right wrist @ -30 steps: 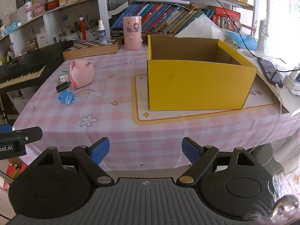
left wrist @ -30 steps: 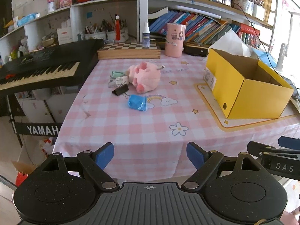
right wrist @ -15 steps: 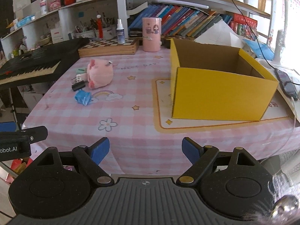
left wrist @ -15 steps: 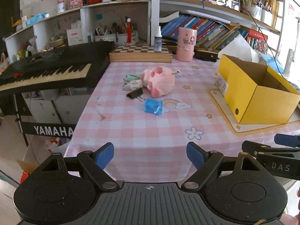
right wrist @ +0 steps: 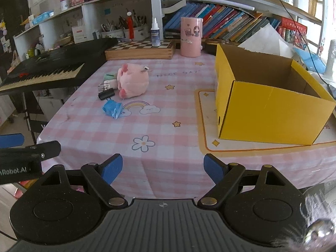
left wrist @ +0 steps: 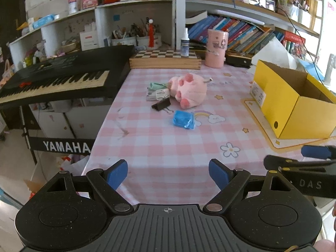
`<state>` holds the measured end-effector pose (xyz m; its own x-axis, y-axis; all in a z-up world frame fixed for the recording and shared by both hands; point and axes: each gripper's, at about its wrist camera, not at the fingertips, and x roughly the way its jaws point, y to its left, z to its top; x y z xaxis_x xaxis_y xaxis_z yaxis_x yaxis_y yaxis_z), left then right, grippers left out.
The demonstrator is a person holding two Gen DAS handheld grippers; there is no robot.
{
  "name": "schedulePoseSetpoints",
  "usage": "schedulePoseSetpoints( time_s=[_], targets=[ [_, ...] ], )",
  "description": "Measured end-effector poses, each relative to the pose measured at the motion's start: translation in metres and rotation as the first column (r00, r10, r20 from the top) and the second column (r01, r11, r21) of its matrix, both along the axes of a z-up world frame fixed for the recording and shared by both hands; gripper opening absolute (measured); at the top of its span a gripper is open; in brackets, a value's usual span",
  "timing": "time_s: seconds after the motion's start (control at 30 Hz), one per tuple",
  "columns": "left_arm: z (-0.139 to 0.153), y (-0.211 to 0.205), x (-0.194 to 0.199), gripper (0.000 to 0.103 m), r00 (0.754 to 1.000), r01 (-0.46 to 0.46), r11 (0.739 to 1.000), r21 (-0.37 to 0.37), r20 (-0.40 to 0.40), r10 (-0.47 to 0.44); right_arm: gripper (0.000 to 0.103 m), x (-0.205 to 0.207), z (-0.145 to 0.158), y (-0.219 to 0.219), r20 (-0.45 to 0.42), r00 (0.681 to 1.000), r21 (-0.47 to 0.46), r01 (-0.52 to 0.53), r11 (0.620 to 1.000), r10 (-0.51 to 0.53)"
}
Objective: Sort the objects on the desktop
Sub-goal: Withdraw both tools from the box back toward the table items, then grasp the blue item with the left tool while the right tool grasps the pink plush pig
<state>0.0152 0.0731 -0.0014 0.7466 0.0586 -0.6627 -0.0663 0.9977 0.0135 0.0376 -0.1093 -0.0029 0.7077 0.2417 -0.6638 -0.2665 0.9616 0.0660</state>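
Observation:
A pink plush toy [left wrist: 188, 89] lies on the pink checked tablecloth [left wrist: 168, 147], with a black binder clip [left wrist: 161, 104], a blue packet [left wrist: 183, 119] and small white and green items [left wrist: 156, 90] beside it. An open yellow box [left wrist: 294, 103] stands at the right. My left gripper [left wrist: 168, 173] is open and empty above the table's near edge. My right gripper [right wrist: 162, 168] is open and empty too, nearer the box [right wrist: 271, 100]. The right wrist view also shows the plush [right wrist: 133, 79], the clip [right wrist: 106, 94] and the packet [right wrist: 111, 108].
A black Yamaha keyboard [left wrist: 54, 82] juts out at the left of the table. A chessboard box [left wrist: 164, 59], a spray bottle [left wrist: 184, 43] and a pink cup [left wrist: 216, 49] stand at the back, below crowded shelves.
Both views have shifted leftward, so the table's objects and the yellow box sit further right in frame and a little nearer. Both grippers stay open.

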Motion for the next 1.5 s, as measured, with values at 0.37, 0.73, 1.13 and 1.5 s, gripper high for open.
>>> schedulePoseSetpoints(
  time_s=[0.37,0.73,1.13,1.5],
  targets=[
    [-0.004,0.006,0.032,0.085,1.000,-0.022,1.000,-0.006,-0.016,0.022,0.073,0.039,-0.002,0.009,0.005,1.000,0.011,-0.029,1.000,0.029],
    [-0.013,0.000,0.090,0.081,0.999,-0.036,0.999,-0.025,-0.023,0.036,0.071,0.104,0.006,0.018,0.045,0.995,0.017,-0.091,0.996,0.090],
    [-0.038,-0.012,0.156,0.068,0.997,0.015,0.999,-0.030,-0.077,-0.017,0.073,0.170,0.012,0.031,0.042,0.983,0.043,-0.183,0.982,0.181],
    [-0.060,-0.014,0.186,0.040,0.987,0.048,0.997,-0.052,-0.153,-0.056,0.083,0.216,0.005,0.058,-0.013,0.955,0.046,-0.295,0.954,0.296]
  ],
)
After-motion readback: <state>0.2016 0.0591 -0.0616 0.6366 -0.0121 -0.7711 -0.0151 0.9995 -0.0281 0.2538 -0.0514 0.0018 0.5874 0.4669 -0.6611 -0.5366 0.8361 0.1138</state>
